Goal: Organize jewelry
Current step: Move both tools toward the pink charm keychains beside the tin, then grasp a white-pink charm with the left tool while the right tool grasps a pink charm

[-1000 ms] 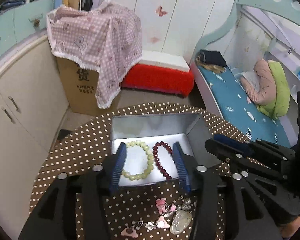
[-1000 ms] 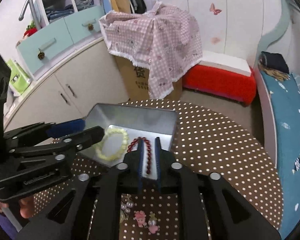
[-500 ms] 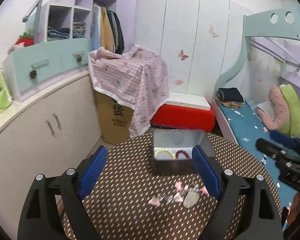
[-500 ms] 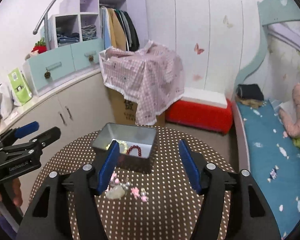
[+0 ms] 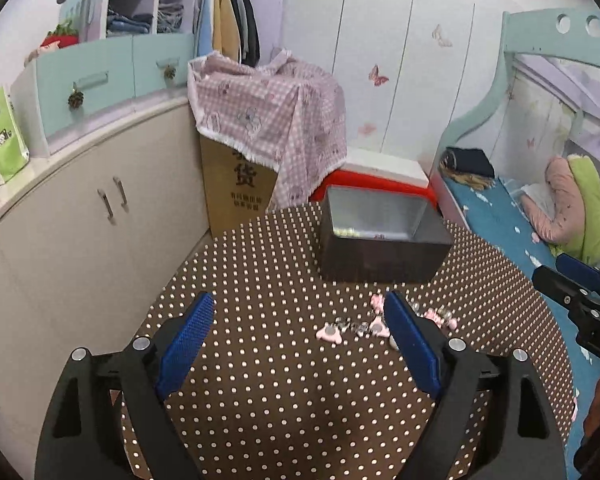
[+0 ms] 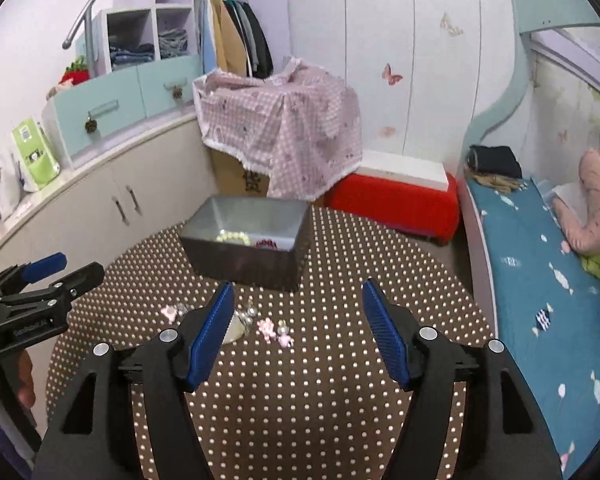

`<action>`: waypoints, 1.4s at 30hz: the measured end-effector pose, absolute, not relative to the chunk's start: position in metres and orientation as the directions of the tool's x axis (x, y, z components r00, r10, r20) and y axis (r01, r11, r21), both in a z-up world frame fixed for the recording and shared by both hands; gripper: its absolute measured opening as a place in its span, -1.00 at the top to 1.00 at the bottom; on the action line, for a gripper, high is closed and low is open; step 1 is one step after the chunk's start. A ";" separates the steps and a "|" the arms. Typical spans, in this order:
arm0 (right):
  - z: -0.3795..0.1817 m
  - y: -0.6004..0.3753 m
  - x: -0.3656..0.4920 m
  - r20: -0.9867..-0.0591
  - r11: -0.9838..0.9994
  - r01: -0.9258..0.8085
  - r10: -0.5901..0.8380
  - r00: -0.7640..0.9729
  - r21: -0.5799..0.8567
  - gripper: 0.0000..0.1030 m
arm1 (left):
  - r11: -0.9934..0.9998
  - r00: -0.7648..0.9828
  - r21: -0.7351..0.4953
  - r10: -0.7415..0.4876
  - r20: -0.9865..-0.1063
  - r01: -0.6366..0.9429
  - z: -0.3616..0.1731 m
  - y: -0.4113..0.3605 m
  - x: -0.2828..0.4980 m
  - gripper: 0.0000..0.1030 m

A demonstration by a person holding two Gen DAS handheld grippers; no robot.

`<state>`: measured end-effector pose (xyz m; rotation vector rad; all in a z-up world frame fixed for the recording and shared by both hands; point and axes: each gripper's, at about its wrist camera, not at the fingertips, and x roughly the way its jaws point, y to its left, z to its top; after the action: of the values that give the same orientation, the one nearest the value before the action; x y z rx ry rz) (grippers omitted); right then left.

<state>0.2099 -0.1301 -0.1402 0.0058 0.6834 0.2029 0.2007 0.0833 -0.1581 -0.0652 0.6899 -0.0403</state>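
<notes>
A grey metal tin [image 5: 384, 256] [image 6: 252, 256] stands at the far side of the round dotted table [image 5: 284, 392] [image 6: 324, 400]. In it lie a pale green bead bracelet [image 6: 233, 237] and a dark red bead bracelet [image 6: 265, 244]. In front of the tin lie small pink charms [image 5: 330, 333] [image 6: 267, 327], silver pieces [image 5: 350, 325] and a pale jade pendant [image 6: 236, 330]. My left gripper [image 5: 300, 338] is open and empty, held back above the table's near side. My right gripper [image 6: 300, 326] is open and empty, also held back.
A cream cabinet [image 5: 80, 216] curves along the left. A cardboard box under a pink checked cloth [image 5: 268, 120] and a red stool [image 6: 396, 200] stand behind the table. A bed with blue sheets [image 6: 540, 288] runs along the right.
Both grippers have pulled back and lowered from over the tin to the near side of the table. The right gripper, shut a second ago, has opened; the left has opened wider.
</notes>
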 end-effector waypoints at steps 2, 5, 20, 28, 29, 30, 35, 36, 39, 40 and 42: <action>-0.149 -0.129 0.214 -0.639 0.981 -0.182 0.184 0.747 0.070 -0.25 | 0.997 0.760 -0.067 -0.064 -0.647 0.027 -0.166 0.082 0.204 -0.63; -0.164 -0.129 0.222 -0.664 0.981 -0.181 0.183 0.725 0.072 -0.25 | 0.998 0.737 -0.052 -0.069 -0.672 0.046 -0.178 0.079 0.211 -0.63; -0.222 -0.123 0.257 -0.751 0.979 -0.188 0.180 0.635 0.076 -0.25 | 0.992 0.636 -0.002 -0.083 -0.767 0.127 -0.234 0.067 0.245 -0.59; -0.233 -0.116 0.262 -0.765 0.973 -0.216 0.197 0.613 0.077 -0.25 | 0.982 0.605 0.010 -0.108 -0.789 0.188 -0.244 0.061 0.259 -0.06; -0.234 -0.115 0.263 -0.765 0.972 -0.221 0.200 0.612 0.077 -0.25 | 0.981 0.605 0.009 -0.112 -0.788 0.195 -0.244 0.060 0.261 0.04; -0.235 -0.114 0.264 -0.766 0.971 -0.224 0.202 0.610 0.077 -0.25 | 0.979 0.604 0.011 -0.116 -0.788 0.202 -0.243 0.059 0.262 0.13; -0.238 -0.108 0.265 -0.773 0.967 -0.246 0.207 0.599 0.068 -0.25 | 0.969 0.600 0.019 -0.136 -0.788 0.245 -0.242 0.054 0.266 0.57; -0.239 -0.107 0.264 -0.774 0.966 -0.249 0.206 0.599 0.065 -0.25 | 0.969 0.599 0.017 -0.138 -0.789 0.245 -0.242 0.054 0.266 0.57; -0.241 -0.103 0.265 -0.776 0.963 -0.264 0.212 0.594 0.061 -0.24 | 0.973 0.601 0.000 -0.142 -0.787 0.230 -0.241 0.058 0.264 0.57; -0.241 -0.103 0.266 -0.777 0.963 -0.264 0.205 0.596 0.052 -0.24 | 0.973 0.602 -0.003 -0.144 -0.785 0.229 -0.241 0.059 0.262 0.57; -0.241 -0.102 0.268 -0.779 0.962 -0.270 0.207 0.592 0.051 -0.13 | 0.974 0.607 -0.012 -0.150 -0.781 0.226 -0.238 0.062 0.258 0.58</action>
<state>0.2678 -0.1015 -0.2414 -0.0746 0.8958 0.2777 0.2580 0.0620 -0.2378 0.0909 0.8931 -0.2177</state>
